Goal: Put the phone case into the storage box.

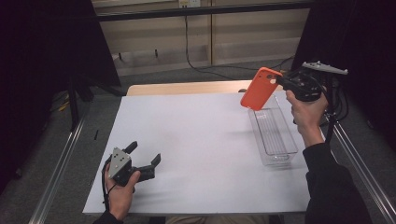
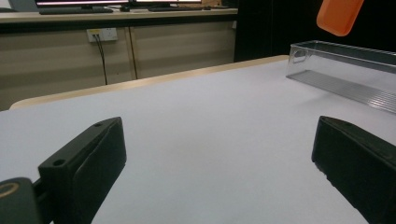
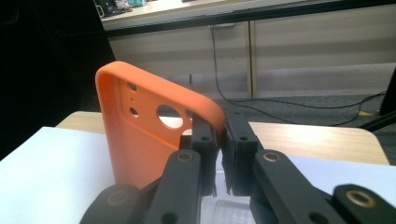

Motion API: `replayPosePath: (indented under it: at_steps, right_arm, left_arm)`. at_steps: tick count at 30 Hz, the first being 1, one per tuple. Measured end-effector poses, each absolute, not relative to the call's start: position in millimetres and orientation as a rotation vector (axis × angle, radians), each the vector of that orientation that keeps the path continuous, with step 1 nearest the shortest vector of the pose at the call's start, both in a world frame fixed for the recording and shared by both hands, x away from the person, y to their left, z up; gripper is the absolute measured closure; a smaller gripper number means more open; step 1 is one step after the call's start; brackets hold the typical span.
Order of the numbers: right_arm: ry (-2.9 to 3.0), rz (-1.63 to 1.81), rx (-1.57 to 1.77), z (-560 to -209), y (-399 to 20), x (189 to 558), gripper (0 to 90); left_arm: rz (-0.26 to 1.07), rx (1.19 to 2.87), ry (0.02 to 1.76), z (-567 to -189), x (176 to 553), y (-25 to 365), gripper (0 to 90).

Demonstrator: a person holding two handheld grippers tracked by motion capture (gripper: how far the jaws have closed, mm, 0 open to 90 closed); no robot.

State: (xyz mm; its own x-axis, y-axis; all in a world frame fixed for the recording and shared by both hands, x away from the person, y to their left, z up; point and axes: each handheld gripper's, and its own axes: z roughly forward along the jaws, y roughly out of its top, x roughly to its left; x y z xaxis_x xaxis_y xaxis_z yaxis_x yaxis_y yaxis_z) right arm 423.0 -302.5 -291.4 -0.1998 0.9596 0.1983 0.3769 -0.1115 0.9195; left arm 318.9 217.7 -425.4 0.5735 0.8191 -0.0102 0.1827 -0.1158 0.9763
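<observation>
High view: right tool (image 1: 279,84) grasps orange phone case (image 1: 259,88); left tool (image 1: 143,156) released; no readable writing.

Floor: grey carpet (image 1: 177,77), black cable (image 1: 187,46) trailing.
Wall: beige panels (image 1: 154,32), power socket (image 2: 102,34).
Sides: black curtains (image 1: 42,56).
Tabletop (image 1: 187,87): light wood, white sheet (image 1: 201,140) on top.

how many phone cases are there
1. The orange phone case is held up in the air by the right gripper, fingers pinching its edge, over the far end of the clear tray.
</observation>
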Motion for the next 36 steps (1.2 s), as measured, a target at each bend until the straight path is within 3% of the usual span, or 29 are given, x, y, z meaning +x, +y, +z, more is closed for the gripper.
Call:
replayPosePath:
  at_steps: [36]
  right_arm:
    - [1.543,1.2,1.484,-307.9,-329.4,461.5,83.6]
  left_arm:
    - [0.673,1.638,0.846,-425.2,320.1,216.7,3.1]
